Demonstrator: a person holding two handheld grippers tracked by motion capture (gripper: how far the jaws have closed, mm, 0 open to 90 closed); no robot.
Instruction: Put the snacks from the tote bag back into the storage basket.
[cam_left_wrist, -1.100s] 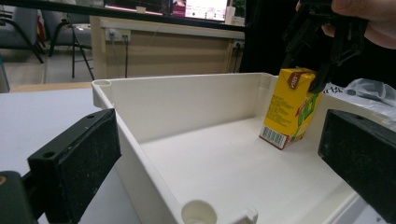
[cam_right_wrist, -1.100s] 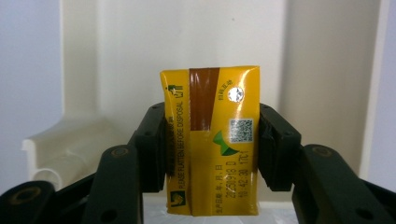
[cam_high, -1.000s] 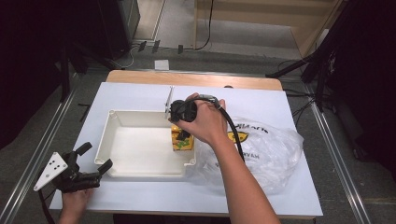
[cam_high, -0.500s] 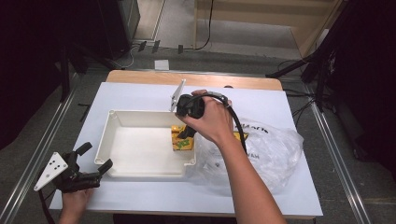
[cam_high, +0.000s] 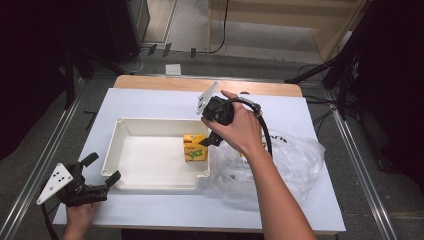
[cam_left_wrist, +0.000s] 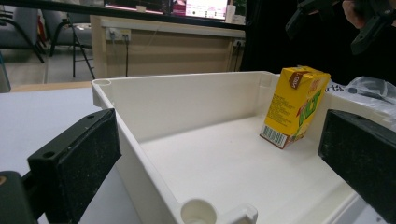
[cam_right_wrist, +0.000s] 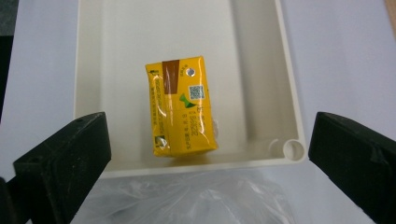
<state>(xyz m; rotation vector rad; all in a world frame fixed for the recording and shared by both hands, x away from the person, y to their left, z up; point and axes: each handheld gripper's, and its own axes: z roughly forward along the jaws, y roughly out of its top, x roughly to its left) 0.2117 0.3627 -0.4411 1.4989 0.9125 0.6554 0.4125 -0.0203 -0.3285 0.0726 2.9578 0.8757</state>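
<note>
White table (cam_high: 150, 100): both claws gape wide and empty, right claw (cam_high: 212, 141) above juice carton (cam_high: 195, 147).

This looks like a lab or recording studio rather than a home; the white-topped table (cam_high: 150, 102) stands on a grey floor between metal rails (cam_high: 40, 165), with cables (cam_high: 220, 30) trailing across the floor behind it; dark curtains and black stands (cam_high: 345, 75) close in both sides; the left gripper view shows a wooden counter (cam_left_wrist: 163, 42) with wall sockets, office chairs (cam_left_wrist: 60, 32) and a lit screen (cam_left_wrist: 205, 8) beyond.
</note>
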